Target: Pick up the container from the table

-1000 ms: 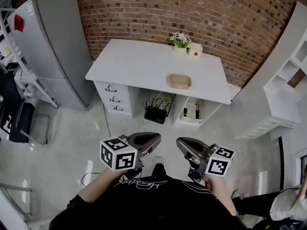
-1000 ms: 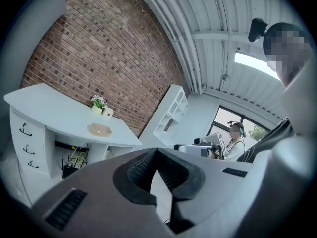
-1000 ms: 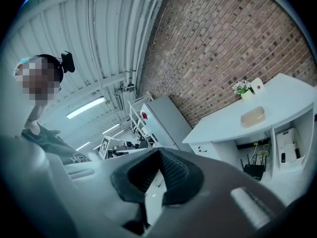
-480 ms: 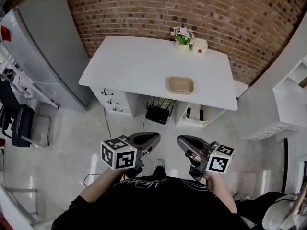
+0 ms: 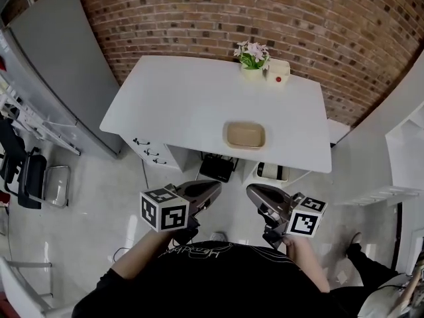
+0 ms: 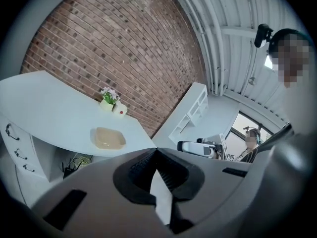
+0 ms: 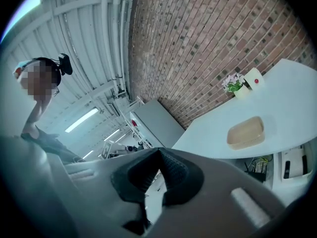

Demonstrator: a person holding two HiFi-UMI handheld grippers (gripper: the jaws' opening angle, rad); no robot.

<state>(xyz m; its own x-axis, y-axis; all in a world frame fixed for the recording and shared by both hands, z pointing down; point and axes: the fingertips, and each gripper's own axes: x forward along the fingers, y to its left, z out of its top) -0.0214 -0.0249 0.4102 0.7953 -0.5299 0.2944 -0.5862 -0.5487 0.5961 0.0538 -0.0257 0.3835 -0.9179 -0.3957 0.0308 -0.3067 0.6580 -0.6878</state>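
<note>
Both grippers are hanging out in front of the person, side by side and well short of the table (image 5: 172,105). The left gripper (image 5: 213,191) is sitting fully closed, pads pressed together with nothing between them. Same for the right gripper (image 5: 253,192): jaws together and empty.

The container (image 5: 245,135) is a shallow tan tray with rounded corners, sitting flat near the table edge that is facing the grippers. It's lying straight ahead of both of them and well apart from either, lining up a bit more with the right gripper than the left. Looking into it, only its bare tan bottom is showing.

Further ahead, past the container at the far edge of the table, a small pale flower pot (image 5: 251,71) is standing upright against the brick wall (image 5: 199,18), holding a green plant with pinkish flowers. A little white object with a red dot (image 5: 278,71) is sitting just beside the pot, on the right gripper's side; can't tell what it is. Under the tabletop, between the grippers and the container, a black router (image 5: 216,169) is sitting in the open space next to the drawers (image 5: 149,152).
</note>
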